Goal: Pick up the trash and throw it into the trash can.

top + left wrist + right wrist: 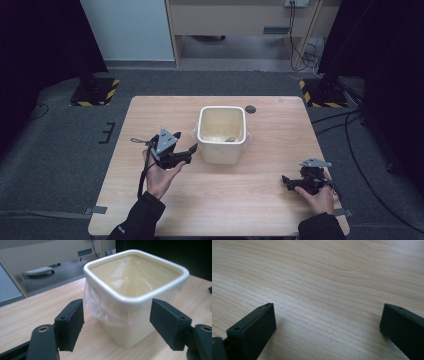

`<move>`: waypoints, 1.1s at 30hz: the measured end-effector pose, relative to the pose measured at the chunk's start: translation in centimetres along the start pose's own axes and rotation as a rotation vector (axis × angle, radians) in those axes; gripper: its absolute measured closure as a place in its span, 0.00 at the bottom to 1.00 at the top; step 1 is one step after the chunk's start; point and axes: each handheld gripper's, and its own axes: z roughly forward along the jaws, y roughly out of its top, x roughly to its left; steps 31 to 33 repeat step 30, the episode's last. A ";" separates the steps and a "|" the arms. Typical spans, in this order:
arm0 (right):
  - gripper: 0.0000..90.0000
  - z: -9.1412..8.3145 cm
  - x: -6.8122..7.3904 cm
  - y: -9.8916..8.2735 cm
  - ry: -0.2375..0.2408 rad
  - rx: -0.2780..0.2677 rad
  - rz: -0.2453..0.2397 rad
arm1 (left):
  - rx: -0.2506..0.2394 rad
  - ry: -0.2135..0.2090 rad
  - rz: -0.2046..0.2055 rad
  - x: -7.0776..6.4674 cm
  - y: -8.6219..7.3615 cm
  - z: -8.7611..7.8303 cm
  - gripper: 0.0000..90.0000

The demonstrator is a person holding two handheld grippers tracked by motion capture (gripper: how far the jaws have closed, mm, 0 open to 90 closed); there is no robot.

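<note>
A cream square bin (222,135) lined with a clear plastic bag stands at the middle of the wooden table (150,120); something small and dark lies at its bottom. My left gripper (189,154) is held just left of the bin, pointing at its side. In the left gripper view the bin (135,297) rises close ahead and my left gripper (116,323) is open, its jaws wide apart with nothing pressed between them. My right gripper (286,181) rests low at the table's front right, open over bare wood (327,290), jaws spread wide in the right gripper view.
A small dark round disc (250,109) lies on the table behind the bin. Dark stands with yellow-black striped bases (95,91) sit on the floor at both far corners. Cables (350,145) run along the floor at the right.
</note>
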 end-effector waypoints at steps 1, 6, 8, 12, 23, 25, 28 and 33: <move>0.01 0.0 0.0 0.0 -0.001 -0.002 0.000 | 0.001 0.003 -0.005 0.1 -0.5 -0.5 0.29; 0.01 0.0 0.0 0.0 0.000 -0.001 0.002 | 0.038 0.022 -0.045 1.2 -3.6 -2.2 0.27; 0.01 0.0 0.0 0.0 0.000 -0.001 0.003 | 0.062 0.028 -0.062 1.5 -5.0 -2.6 0.26; 0.01 0.0 0.0 0.0 0.001 0.000 0.000 | 0.117 0.041 -0.086 2.0 -7.6 -3.4 0.25; 0.01 0.0 0.0 0.0 0.001 -0.001 0.002 | 0.258 0.073 -0.141 3.2 -12.1 -5.1 0.19; 0.01 0.0 0.0 0.0 0.001 0.000 0.000 | 0.303 0.075 -0.153 3.5 -12.8 -5.3 0.18; 0.01 0.0 0.0 0.0 0.001 0.001 0.000 | 0.377 0.102 -0.158 4.2 -13.8 -5.5 0.17; 0.01 0.0 0.0 0.0 0.001 0.001 0.000 | 0.382 0.107 -0.161 4.3 -14.0 -5.5 0.17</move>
